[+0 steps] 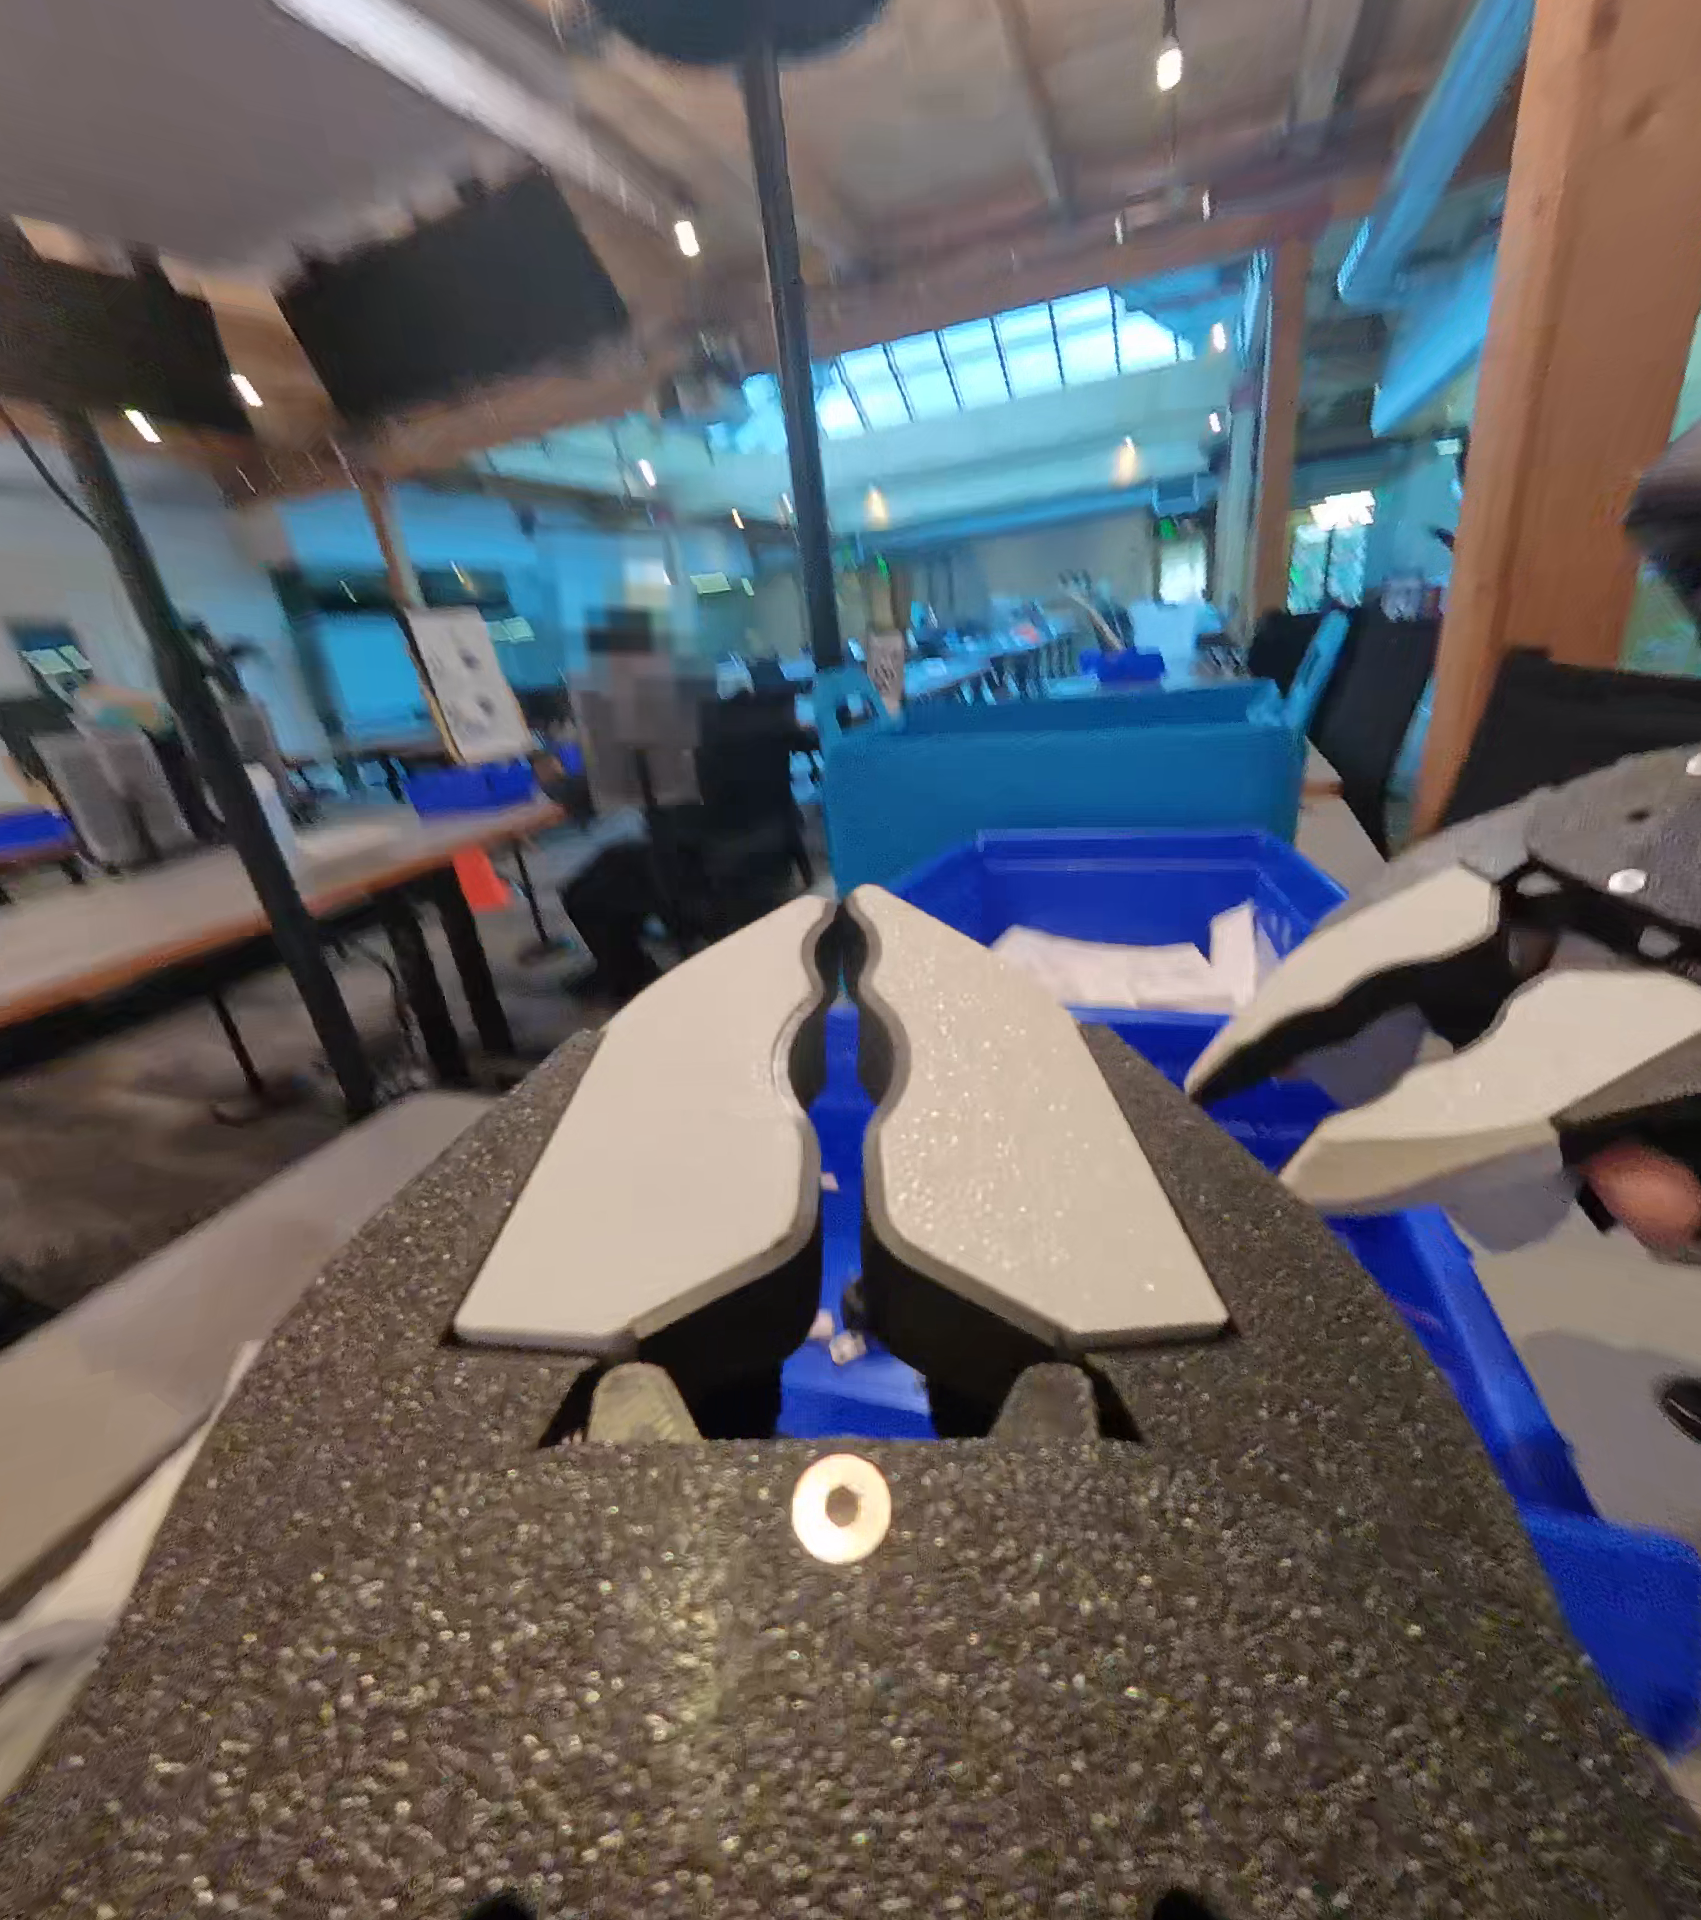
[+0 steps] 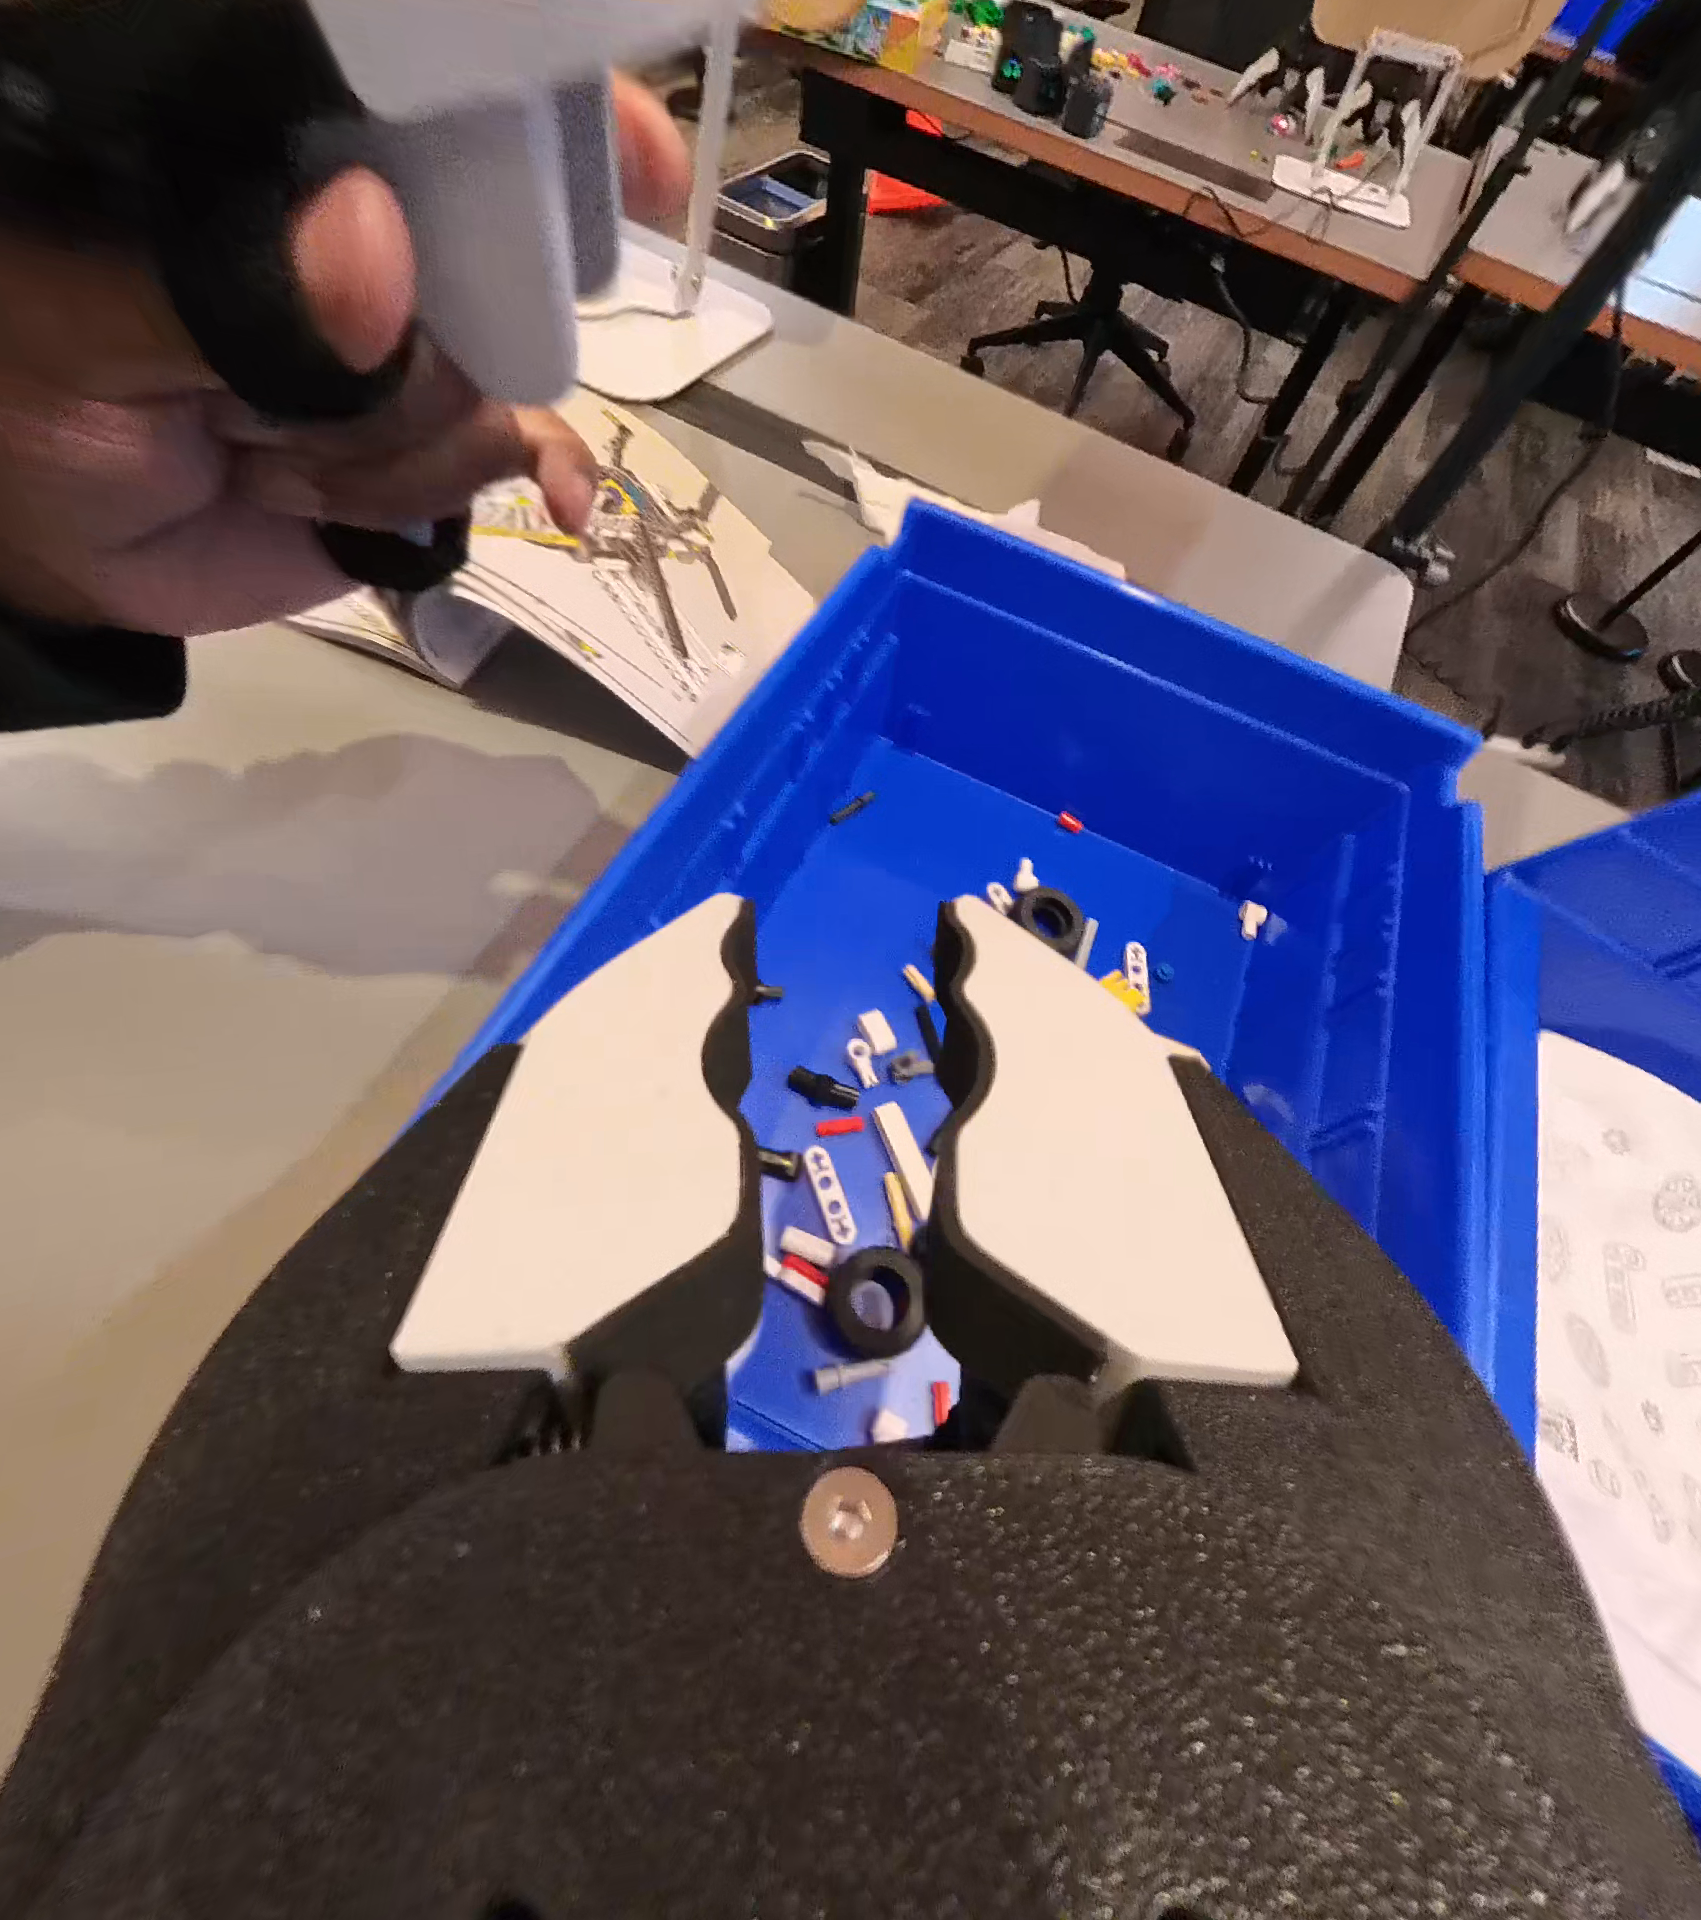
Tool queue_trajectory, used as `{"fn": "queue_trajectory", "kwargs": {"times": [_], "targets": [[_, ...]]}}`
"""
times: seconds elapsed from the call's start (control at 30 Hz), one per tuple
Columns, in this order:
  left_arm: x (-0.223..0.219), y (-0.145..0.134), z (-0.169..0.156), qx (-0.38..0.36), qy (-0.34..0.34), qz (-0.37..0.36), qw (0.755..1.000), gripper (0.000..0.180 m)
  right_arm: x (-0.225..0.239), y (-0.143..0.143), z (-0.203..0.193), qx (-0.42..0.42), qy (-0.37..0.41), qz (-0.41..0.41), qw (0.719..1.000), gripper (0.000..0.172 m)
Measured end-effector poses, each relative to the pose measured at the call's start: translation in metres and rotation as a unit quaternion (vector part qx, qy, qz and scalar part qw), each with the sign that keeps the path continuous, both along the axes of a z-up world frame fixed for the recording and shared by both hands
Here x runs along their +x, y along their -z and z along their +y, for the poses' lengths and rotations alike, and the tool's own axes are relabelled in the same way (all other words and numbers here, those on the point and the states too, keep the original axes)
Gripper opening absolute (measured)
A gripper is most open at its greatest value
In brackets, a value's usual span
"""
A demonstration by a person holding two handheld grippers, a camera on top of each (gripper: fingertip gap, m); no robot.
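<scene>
My right gripper (image 2: 844,914) is open and hovers over a blue bin (image 2: 1085,623) that holds several small building pieces, among them two black tyres (image 2: 877,1314). No piece is between its fingers. It also shows open in the left wrist view (image 1: 1241,1127), at the right. My left gripper (image 1: 841,904) is shut, tips touching, with nothing between them. It is raised over the same bin (image 1: 1448,1299) and points out into the room. A gloved hand (image 2: 202,364) holding its grey handle shows blurred at the top left of the right wrist view.
A second blue bin (image 2: 1656,914) beside the first holds a white printed bag (image 2: 1677,1351). An open instruction booklet (image 2: 617,582) lies on the grey table (image 2: 202,1039). A white lamp base (image 2: 669,332) stands behind it. Desks, chairs and a black pole (image 1: 789,416) stand beyond. The gap from one gripper's tips to the other's is roughly 12 cm.
</scene>
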State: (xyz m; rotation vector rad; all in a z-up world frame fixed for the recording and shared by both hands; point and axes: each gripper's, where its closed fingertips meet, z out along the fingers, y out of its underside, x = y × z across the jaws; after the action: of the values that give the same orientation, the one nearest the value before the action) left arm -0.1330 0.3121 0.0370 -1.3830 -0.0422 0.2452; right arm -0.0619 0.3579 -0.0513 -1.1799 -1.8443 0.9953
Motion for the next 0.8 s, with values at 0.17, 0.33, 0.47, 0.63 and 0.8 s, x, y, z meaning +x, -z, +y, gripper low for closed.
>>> {"fn": "queue_trajectory", "kwargs": {"times": [0.17,0.33,0.47,0.63,0.8], "targets": [[-0.022,0.034,-0.037,-0.098,-0.014,-0.062,0.993,0.015,0.000,-0.022,-0.061,0.017,-0.057,0.015,0.998,0.032],[-0.055,0.098,-0.126,-0.186,-0.117,-0.089,0.971,0.029,0.001,-0.030,-0.164,0.003,-0.164,0.032,0.986,0.032],[-0.080,0.165,-0.219,-0.336,-0.214,-0.109,0.911,0.044,-0.018,-0.016,-0.234,-0.002,-0.225,0.025,0.974,0.032],[-0.072,0.197,-0.295,-0.381,-0.256,-0.137,0.878,0.049,-0.081,0.011,-0.274,0.031,-0.250,0.000,0.968,0.035],[-0.068,0.214,-0.322,-0.342,-0.249,-0.258,0.869,0.051,-0.129,0.048,-0.316,0.132,-0.371,-0.049,0.918,0.040]]}}
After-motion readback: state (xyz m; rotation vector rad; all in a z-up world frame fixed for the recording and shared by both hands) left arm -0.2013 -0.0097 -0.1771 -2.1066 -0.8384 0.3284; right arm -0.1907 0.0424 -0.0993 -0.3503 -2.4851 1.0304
